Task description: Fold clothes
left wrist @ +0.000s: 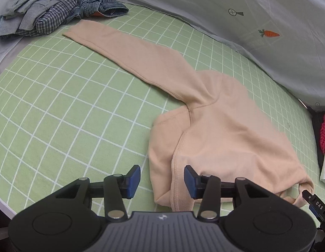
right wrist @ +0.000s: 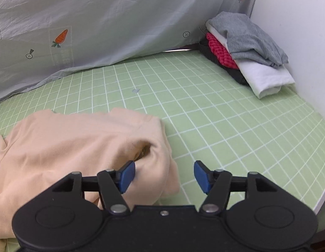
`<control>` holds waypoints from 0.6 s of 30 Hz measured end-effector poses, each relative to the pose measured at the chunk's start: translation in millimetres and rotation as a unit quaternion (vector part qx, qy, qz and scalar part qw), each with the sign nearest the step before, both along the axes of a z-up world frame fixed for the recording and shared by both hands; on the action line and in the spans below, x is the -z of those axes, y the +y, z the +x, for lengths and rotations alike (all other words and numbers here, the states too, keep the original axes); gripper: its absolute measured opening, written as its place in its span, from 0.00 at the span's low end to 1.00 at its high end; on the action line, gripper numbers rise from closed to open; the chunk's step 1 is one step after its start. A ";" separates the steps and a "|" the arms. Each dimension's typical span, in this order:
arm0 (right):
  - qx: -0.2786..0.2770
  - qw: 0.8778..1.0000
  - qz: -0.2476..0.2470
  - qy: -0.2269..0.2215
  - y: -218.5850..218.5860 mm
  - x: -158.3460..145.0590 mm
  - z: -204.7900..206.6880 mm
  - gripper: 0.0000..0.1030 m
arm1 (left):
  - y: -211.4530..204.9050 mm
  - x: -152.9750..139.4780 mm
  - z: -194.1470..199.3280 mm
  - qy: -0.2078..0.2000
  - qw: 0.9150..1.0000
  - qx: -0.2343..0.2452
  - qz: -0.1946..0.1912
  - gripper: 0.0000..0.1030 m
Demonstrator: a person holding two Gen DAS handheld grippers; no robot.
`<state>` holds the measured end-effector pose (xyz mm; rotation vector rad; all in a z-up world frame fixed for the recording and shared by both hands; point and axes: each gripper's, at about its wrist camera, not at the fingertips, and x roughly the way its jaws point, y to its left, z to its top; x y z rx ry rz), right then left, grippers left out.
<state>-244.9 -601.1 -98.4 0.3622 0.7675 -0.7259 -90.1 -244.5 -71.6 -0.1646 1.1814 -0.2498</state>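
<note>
A beige long-sleeved top (left wrist: 221, 130) lies on the green checked sheet (left wrist: 68, 105), one sleeve (left wrist: 124, 48) stretched out to the far left. My left gripper (left wrist: 162, 180) is open and empty, its fingers astride the top's near edge by a seam. In the right wrist view the same top (right wrist: 78, 142) lies bunched at the left. My right gripper (right wrist: 164, 176) is open and empty over the top's right edge. The right gripper's tip (left wrist: 316, 203) also shows in the left wrist view.
A heap of unfolded clothes (left wrist: 46, 8) lies at the far left. A stack of folded clothes (right wrist: 246, 50) sits in the far right corner against the white wall. A grey printed sheet (right wrist: 99, 31) hangs along the back. The bed's edge (right wrist: 322, 199) runs at the right.
</note>
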 end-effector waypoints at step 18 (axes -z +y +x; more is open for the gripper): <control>-0.028 0.995 0.085 0.050 13.0 35.9 35.6 0.15 | -8.8 42.9 55.6 0.055 0.998 0.015 -0.015 0.50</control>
